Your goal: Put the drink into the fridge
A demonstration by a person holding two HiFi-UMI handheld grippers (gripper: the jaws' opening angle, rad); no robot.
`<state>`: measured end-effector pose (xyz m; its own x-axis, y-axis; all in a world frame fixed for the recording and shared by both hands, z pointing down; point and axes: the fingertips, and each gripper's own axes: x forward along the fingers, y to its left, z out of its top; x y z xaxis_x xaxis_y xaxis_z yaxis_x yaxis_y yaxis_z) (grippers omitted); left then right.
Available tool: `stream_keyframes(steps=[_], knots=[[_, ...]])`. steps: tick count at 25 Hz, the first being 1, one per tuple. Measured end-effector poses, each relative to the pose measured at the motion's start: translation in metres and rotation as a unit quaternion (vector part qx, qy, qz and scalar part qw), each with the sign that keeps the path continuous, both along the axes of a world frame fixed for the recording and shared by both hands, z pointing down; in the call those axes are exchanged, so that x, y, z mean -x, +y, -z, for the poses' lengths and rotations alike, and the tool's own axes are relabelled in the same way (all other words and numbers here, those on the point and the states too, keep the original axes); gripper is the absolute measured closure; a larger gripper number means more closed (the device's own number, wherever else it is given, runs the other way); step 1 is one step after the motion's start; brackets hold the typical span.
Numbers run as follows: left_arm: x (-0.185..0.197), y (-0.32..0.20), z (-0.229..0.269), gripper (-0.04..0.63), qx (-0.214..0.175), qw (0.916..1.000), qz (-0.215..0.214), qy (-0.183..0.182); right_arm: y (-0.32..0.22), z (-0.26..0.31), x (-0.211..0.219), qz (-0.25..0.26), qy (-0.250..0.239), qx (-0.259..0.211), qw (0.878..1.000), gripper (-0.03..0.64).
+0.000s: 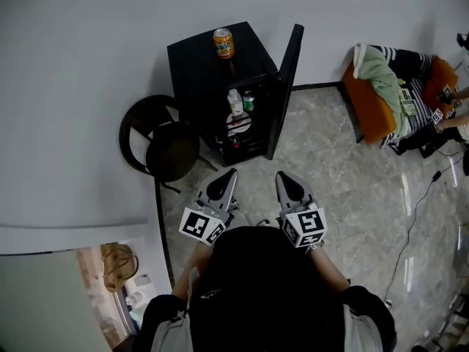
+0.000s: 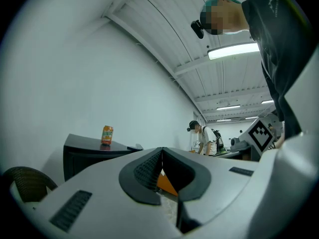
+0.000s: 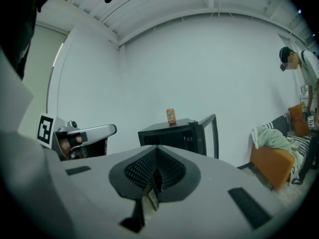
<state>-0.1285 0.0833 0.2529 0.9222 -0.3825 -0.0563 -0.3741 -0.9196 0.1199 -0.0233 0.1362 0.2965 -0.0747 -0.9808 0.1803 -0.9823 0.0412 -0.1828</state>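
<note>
Two tools are held side by side above the stone floor point(image 1: 344, 174): the left gripper point(image 1: 228, 173) and the right gripper point(image 1: 283, 175). Both point toward the black fridge point(image 1: 194, 64). Each has its jaws closed tip to tip, with nothing between them. The orange can point(image 1: 223, 42) stands upright on the fridge top, near its rear edge and well apart from both tools. The fridge door point(image 1: 287, 86) is swung open to the right. A white bottle point(image 1: 234, 103) and a green can point(image 1: 248, 101) stand on an upper shelf inside. A dark chair point(image 1: 157, 141) sits just beside the fridge on its left. An orange sofa point(image 1: 370, 105) stands near the right wall.
</note>
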Motion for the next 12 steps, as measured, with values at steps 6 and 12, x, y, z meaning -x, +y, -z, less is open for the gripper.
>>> stream_keyframes(steps=[6,12], knots=[[0.0019,-0.0040,-0.0053,0.586,0.002,0.9999,0.003,-0.012,0.0050,-0.0043,-0.0019,-0.009,-0.001,0.002,1.000,0.603],[0.0037,-0.0113,-0.0080,0.584,-0.012,0.9995,-0.011,-0.026,-0.0033,-0.0060,-0.0018,-0.020,0.002,0.013,1.000,0.603]])
